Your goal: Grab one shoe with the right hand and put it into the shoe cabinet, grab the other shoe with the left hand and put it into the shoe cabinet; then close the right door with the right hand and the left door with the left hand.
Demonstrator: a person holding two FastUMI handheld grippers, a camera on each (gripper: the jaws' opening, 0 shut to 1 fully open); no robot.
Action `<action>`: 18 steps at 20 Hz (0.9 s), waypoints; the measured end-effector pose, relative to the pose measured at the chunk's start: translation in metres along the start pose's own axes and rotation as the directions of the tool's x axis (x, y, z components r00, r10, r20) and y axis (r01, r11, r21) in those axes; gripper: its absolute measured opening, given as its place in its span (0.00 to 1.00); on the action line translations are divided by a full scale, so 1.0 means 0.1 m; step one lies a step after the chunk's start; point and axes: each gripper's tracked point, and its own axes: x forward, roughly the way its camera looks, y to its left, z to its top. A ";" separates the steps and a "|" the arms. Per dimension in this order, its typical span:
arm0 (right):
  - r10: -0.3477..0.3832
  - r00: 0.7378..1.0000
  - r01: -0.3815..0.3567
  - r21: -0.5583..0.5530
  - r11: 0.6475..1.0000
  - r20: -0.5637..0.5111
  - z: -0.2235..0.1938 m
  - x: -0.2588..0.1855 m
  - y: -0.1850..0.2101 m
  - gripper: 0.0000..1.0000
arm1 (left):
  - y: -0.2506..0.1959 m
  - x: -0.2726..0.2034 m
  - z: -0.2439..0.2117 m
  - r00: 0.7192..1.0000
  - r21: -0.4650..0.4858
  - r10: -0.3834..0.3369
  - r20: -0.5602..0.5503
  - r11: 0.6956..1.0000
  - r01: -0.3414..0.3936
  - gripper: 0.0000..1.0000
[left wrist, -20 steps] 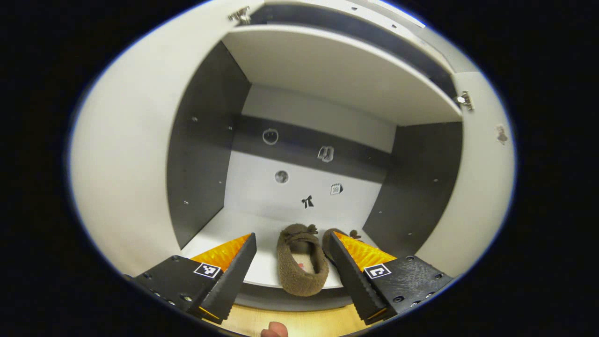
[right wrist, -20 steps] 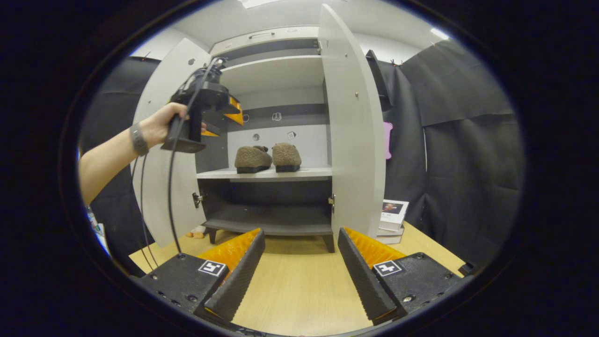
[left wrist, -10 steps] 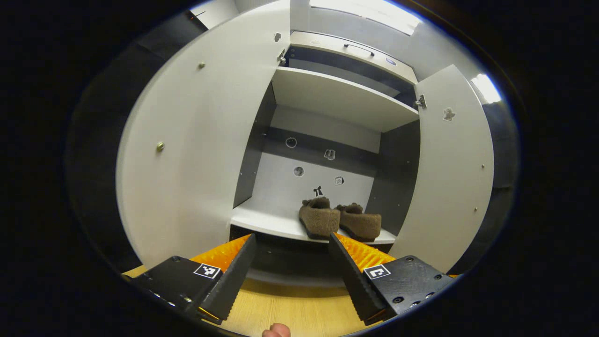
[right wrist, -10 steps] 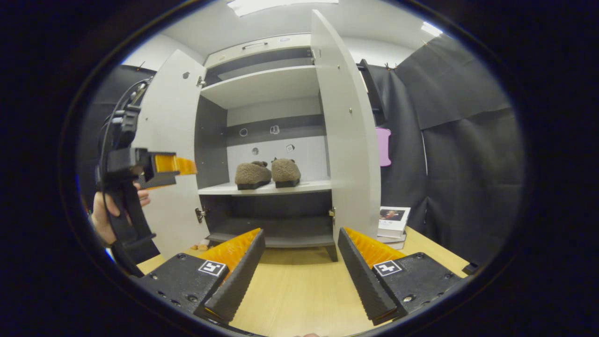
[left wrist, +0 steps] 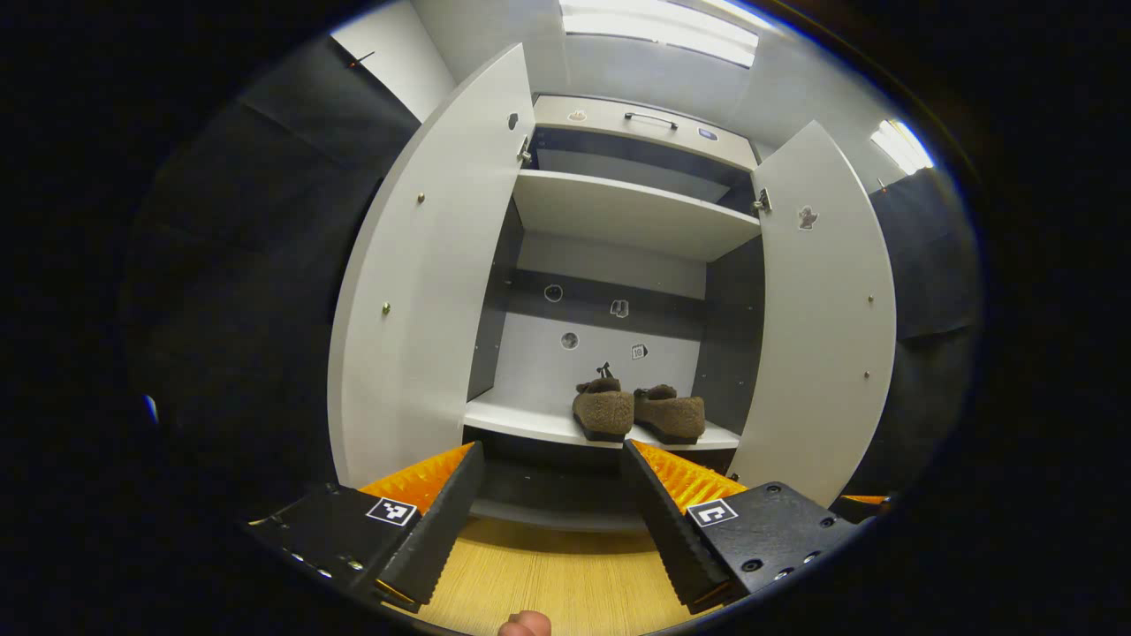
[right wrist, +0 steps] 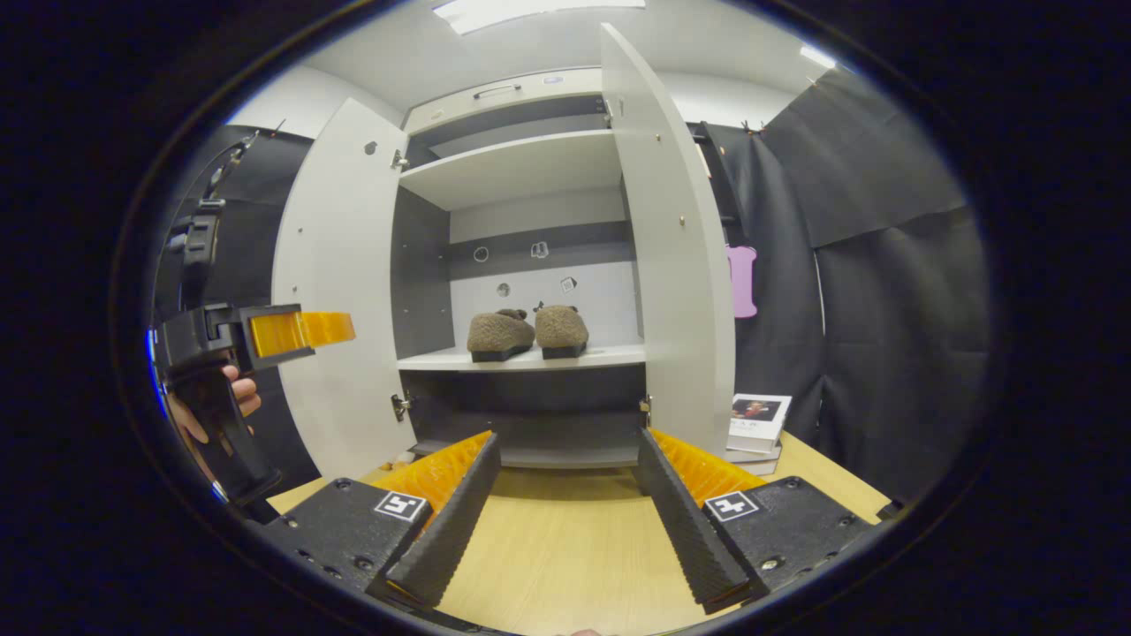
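Both brown shoes [right wrist: 527,333] sit side by side on the cabinet's middle shelf [right wrist: 521,358], at twelve o'clock from the right tongs [right wrist: 565,512]. Both doors, left door [right wrist: 340,291] and right door [right wrist: 676,256], stand wide open. Left tongs [left wrist: 552,517] and right tongs gape empty over the counter [right wrist: 565,548].

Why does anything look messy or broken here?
Nothing looks broken or spilled. Both shoes sit side by side, upright, on the cabinet shelf. The left door and right door are just open, waiting to be closed.
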 end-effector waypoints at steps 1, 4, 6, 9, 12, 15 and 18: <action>0.010 1.000 -0.010 -0.005 1.000 -0.001 0.02 0.01 0.01 1.00 | -0.01 -0.02 0.04 1.000 0.005 0.000 0.011 1.000 0.000 0.95; 0.022 1.000 -0.021 -0.010 1.000 0.020 0.16 0.03 0.03 0.99 | -0.04 -0.09 0.07 1.000 0.014 -0.005 0.027 1.000 0.005 0.95; 0.025 0.999 -0.025 0.000 1.000 0.039 0.25 0.03 0.04 0.99 | -0.04 -0.11 0.04 1.000 0.010 -0.009 0.015 1.000 0.009 0.95; 0.028 0.998 -0.029 0.016 0.999 0.056 0.31 -0.01 0.05 0.99 | -0.01 -0.14 0.00 1.000 0.000 -0.008 0.013 1.000 0.008 0.95; 0.007 0.998 -0.007 0.002 1.000 0.062 0.35 -0.06 -0.04 0.99 | -0.02 -0.21 -0.01 1.000 -0.003 -0.006 0.016 1.000 0.006 0.95; -0.006 0.998 0.006 -0.002 1.000 0.069 0.45 -0.13 -0.10 0.99 | -0.02 -0.26 0.00 1.000 0.002 -0.006 0.020 1.000 0.006 0.95; -0.021 0.995 0.023 -0.021 1.000 0.102 0.68 -0.24 -0.15 0.99 | -0.03 -0.33 0.01 1.000 -0.018 -0.012 0.021 1.000 0.012 0.95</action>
